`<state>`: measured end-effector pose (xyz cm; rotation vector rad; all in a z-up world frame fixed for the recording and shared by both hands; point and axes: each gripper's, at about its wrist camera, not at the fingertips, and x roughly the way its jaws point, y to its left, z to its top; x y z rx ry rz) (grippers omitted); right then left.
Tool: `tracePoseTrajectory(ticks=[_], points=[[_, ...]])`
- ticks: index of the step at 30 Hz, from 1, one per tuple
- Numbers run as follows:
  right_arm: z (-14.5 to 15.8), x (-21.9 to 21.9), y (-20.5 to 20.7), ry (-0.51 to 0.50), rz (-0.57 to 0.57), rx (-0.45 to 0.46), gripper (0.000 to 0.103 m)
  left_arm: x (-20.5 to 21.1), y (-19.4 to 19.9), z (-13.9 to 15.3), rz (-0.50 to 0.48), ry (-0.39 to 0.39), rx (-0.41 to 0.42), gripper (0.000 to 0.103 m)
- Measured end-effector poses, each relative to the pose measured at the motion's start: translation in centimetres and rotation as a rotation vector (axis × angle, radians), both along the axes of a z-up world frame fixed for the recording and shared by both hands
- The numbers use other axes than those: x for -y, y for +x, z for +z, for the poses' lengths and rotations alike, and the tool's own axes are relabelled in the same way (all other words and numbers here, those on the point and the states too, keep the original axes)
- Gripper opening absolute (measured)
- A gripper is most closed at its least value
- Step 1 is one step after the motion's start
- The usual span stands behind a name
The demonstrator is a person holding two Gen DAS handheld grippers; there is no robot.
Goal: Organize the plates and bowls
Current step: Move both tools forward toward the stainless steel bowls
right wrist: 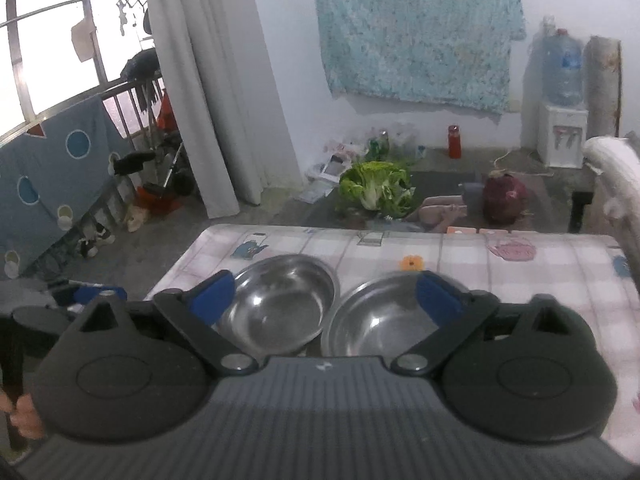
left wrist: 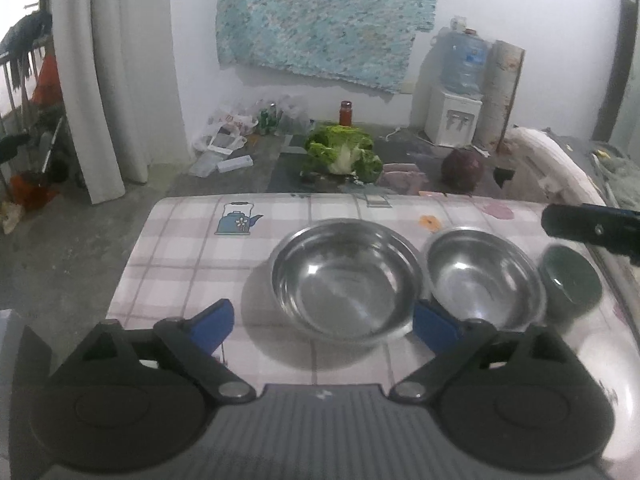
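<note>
Side by side on the checked pink tabletop (left wrist: pixel 180 264) stand two shiny steel bowls: the large bowl (left wrist: pixel 344 280), wide and shallow, and just right of it the medium bowl (left wrist: pixel 484 280), their rims almost touching. A small dark green bowl (left wrist: pixel 570 280) sits at the far right, blurred. The left tongs (left wrist: pixel 324 320) and the right tongs (right wrist: pixel 326 298) both gape wide, blue pads apart, gripping nothing, above the near edge.

The counter (left wrist: pixel 180 264) wears a pink checked cloth printed with teapots. On it stand a large steel bowl (left wrist: pixel 344 280), a smaller steel bowl (left wrist: pixel 484 280) touching its right side, and a dark green bowl (left wrist: pixel 570 284) just beside that.
</note>
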<state>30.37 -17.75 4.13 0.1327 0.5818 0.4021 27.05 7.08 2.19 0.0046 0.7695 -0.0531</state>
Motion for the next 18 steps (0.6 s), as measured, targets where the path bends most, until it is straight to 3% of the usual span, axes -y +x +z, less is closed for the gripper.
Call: tracePoseTrajectory(ticks=[5,7,9,15,18], points=[[-1.5,-1.2,5.9,-0.006,0.020,-0.064,0.072,0.1,5.1,-2.4,0.046,0.048,-0.093,0.079],[-2.4,-1.8,7.3,-0.008,0.025,-0.086,0.065,0.1,6.8,-3.7,0.063,0.080,-0.136,0.066],[-3.3,-2.5,8.6,-0.011,0.037,-0.111,0.054,0.1,8.0,-5.0,0.067,0.107,-0.173,0.062],[-6.1,-4.2,11.0,-0.003,0.062,-0.176,0.036,-0.7,9.5,-8.3,0.080,0.153,-0.260,0.037],[-6.9,-4.7,11.5,0.009,0.075,-0.207,0.027,-1.8,9.2,-8.7,0.087,0.142,-0.270,0.035]])
